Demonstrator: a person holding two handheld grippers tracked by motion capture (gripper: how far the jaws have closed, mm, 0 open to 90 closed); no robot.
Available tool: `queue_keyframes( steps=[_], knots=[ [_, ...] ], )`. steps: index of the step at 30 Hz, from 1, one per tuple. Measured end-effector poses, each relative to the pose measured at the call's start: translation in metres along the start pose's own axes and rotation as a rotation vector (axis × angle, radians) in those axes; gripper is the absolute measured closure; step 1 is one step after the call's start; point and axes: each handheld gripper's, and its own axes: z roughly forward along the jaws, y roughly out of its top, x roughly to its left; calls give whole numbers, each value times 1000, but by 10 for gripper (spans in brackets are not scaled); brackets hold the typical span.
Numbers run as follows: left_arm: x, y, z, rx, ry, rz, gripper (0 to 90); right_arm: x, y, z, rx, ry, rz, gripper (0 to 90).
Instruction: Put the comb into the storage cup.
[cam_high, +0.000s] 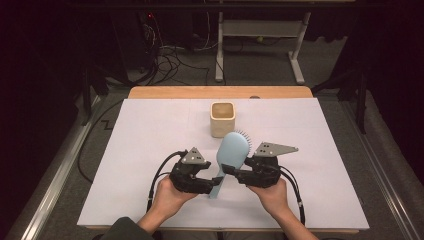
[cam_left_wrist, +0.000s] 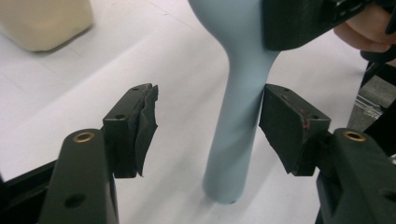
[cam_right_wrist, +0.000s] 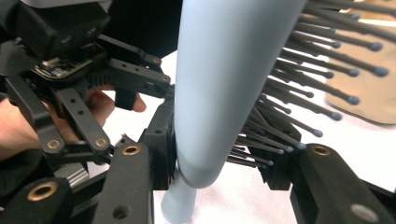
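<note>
Now your right gripper (cam_high: 231, 170) pinches the blue hairbrush (cam_high: 231, 152) at the frame's middle, below the cup (cam_high: 222, 119). Your left gripper (cam_left_wrist: 208, 126) is spread around the handle. Squeezing only the bristles, the brush could twist and fall.

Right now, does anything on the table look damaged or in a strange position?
Yes. The rubber pad on one jaw of the left gripper looks torn and peels away at its edge. The blue hairbrush stands on its handle tip, clamped by the right gripper across back and bristles.
</note>
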Motion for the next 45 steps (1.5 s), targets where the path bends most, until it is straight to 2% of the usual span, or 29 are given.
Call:
queue_keyframes(
  steps=[5, 22, 27, 36, 37, 39, 45],
  knots=[
    [5, -8, -7, -48, 11, -9, 348, -1, 2, -1, 11, -12, -7, 563],
    [26, -28, -33, -125, 42, -47, 313, -7, 6, -6, 38, -42, 3, 559],
    [33, -38, -41, -157, 60, -60, 313, -9, 6, -7, 44, -43, 6, 558],
    [43, -50, -57, -184, 90, -79, 311, -12, 7, -10, 52, -53, 11, 558],
    [44, -52, -58, -189, 98, -84, 311, -13, 8, -10, 49, -54, 10, 558],
    [44, -54, -60, -194, 149, -106, 311, -14, 8, -12, 48, -57, 10, 558],
    [48, -63, -68, -207, 185, -106, 311, -16, 9, -15, 48, -64, 14, 558]
  ],
)
